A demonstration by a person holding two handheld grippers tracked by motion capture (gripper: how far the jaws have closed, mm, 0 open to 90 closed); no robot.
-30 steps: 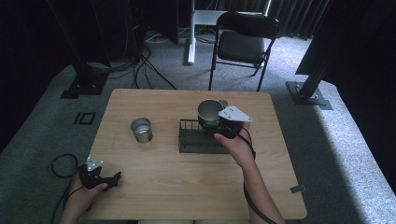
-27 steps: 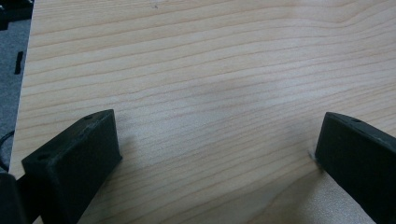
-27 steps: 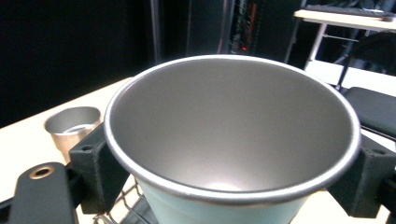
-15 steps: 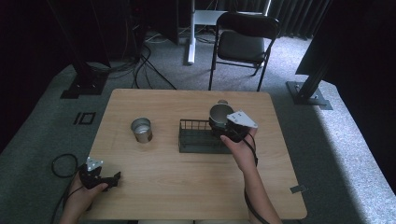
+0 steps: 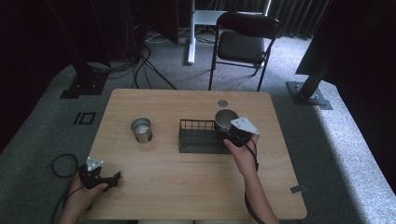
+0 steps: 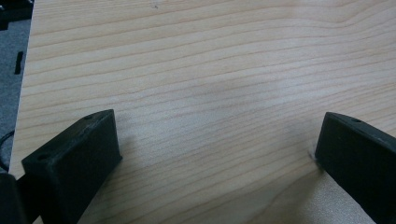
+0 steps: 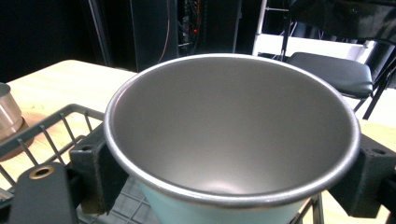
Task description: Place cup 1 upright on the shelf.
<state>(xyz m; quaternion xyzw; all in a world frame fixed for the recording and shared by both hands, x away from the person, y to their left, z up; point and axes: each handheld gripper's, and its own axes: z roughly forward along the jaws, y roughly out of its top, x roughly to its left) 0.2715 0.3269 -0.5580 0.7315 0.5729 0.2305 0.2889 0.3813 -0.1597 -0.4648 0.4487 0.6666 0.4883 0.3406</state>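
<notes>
A steel cup point(image 5: 226, 119) with a pale blue outside is held upright over the right end of the black wire basket point(image 5: 198, 137). My right gripper point(image 5: 228, 128) is shut on the cup. In the right gripper view the empty cup point(image 7: 233, 126) sits between the two jaws, with the basket's wire rim point(image 7: 46, 133) just below and to the left. A second steel cup point(image 5: 141, 129) stands on the table left of the basket. My left gripper point(image 5: 112, 178) lies low at the table's front left corner, open, with bare wood point(image 6: 210, 93) between its jaws.
A small round disc point(image 5: 222, 103) lies on the table behind the basket. A black folding chair point(image 5: 247, 44) stands beyond the far edge. Cables and stand feet point(image 5: 81, 86) lie on the floor at the left. The second cup point(image 7: 7, 112) shows at the left edge of the right gripper view.
My right gripper has carried the cup to the right and slightly down, from over the basket's middle to its right end. The left gripper has stayed put.
</notes>
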